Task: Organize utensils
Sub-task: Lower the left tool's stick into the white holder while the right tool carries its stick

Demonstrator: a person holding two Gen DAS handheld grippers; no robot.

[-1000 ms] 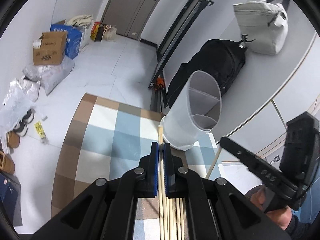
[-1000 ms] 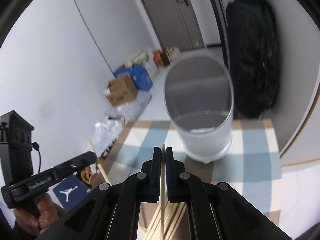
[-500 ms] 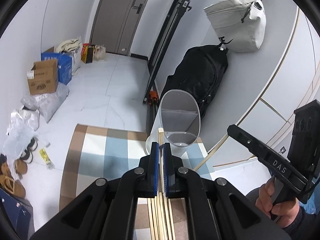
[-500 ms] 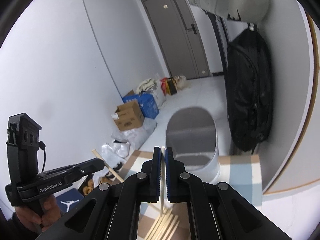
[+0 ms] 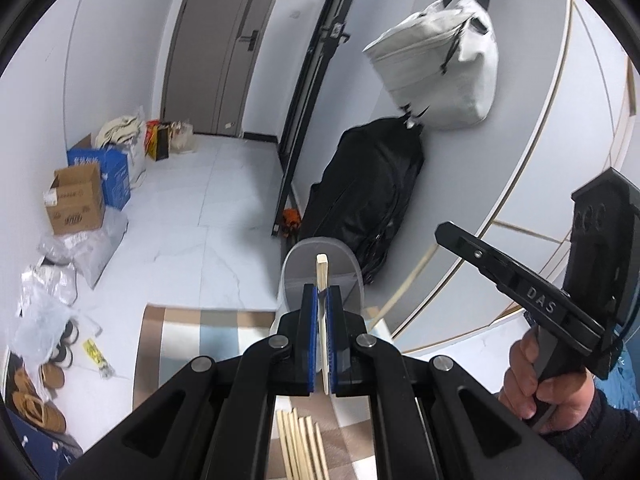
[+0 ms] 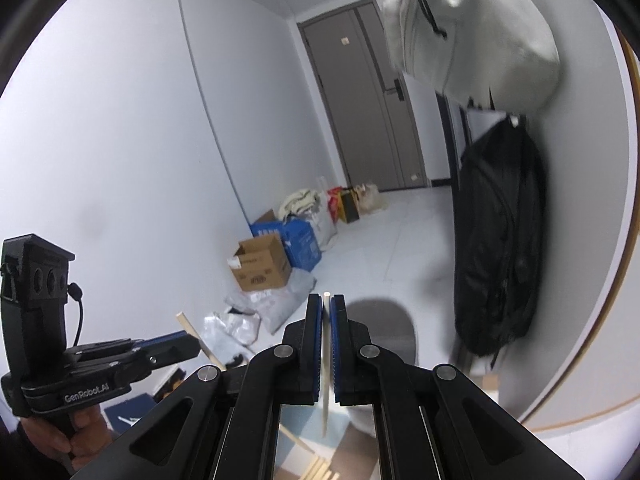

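Left gripper (image 5: 321,295) pinching a pale wooden chopstick (image 5: 322,270), right gripper (image 6: 326,305) pinching another pale wooden chopstick (image 6: 326,356), white plastic utensil holder (image 5: 304,264) standing on blue-and-tan checked mat (image 5: 168,344), loose chopsticks (image 5: 302,446) lying on the mat, white tiled floor (image 5: 208,208), black backpack (image 5: 372,200) against grey wall.

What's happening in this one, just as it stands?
A person holds a gripper in each hand. The left gripper is shut on one chopstick, and the right gripper is shut on another chopstick. Both are held in the air in front of the grey utensil holder on the checked mat. More loose chopsticks lie on the mat below.
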